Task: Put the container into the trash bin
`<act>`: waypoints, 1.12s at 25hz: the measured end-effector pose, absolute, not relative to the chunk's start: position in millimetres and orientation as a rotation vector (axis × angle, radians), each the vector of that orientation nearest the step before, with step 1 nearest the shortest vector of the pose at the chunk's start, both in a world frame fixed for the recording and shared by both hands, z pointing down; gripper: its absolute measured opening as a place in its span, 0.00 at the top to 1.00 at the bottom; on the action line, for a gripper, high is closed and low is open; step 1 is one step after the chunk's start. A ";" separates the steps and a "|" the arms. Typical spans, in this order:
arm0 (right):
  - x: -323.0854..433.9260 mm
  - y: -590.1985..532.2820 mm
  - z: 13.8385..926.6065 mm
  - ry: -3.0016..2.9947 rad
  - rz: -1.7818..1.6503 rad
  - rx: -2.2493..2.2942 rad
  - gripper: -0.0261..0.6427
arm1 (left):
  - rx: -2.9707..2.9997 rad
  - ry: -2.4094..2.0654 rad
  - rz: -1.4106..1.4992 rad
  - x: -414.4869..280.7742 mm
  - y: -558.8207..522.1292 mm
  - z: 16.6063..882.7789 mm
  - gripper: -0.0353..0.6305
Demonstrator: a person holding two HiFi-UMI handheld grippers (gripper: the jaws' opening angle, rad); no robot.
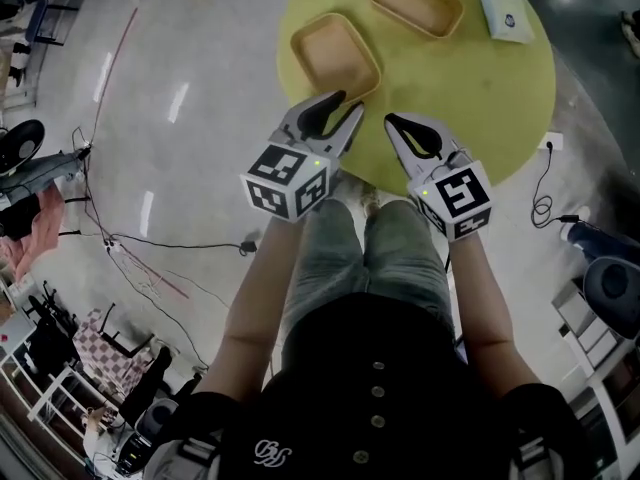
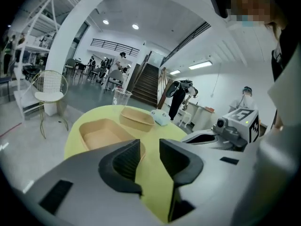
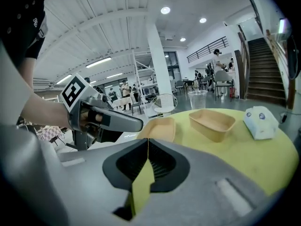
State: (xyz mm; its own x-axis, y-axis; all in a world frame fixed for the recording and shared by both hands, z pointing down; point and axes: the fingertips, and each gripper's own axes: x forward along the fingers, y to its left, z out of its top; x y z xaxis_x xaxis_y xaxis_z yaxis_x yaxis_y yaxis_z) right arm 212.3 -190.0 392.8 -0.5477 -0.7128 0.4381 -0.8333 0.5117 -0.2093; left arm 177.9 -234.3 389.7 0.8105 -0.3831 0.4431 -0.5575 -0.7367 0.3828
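Note:
Two tan paper containers rest on the round yellow table (image 1: 480, 98): the near one (image 1: 335, 56) by the table's left edge, the far one (image 1: 415, 0) beyond it. My left gripper (image 1: 345, 108) hovers just short of the near container (image 2: 101, 133), jaws open with nothing between them (image 2: 149, 147). My right gripper (image 1: 390, 120) hangs beside it over the table's near edge, jaws shut and empty (image 3: 147, 142). In the right gripper view the near container (image 3: 160, 128) and far container (image 3: 212, 123) lie ahead. I see no trash bin for certain.
A white tissue pack (image 1: 502, 11) lies at the table's far right, and a clear plastic cup (image 2: 121, 96) stands at its far edge. A wire chair (image 2: 47, 95) stands on the floor to the left. Cables (image 1: 140, 243) trail across the floor.

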 end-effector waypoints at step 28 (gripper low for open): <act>240.1 -177.1 420.5 -2.433 0.750 1.361 0.95 | 2.747 -0.659 1.318 196.4 -245.3 455.1 0.85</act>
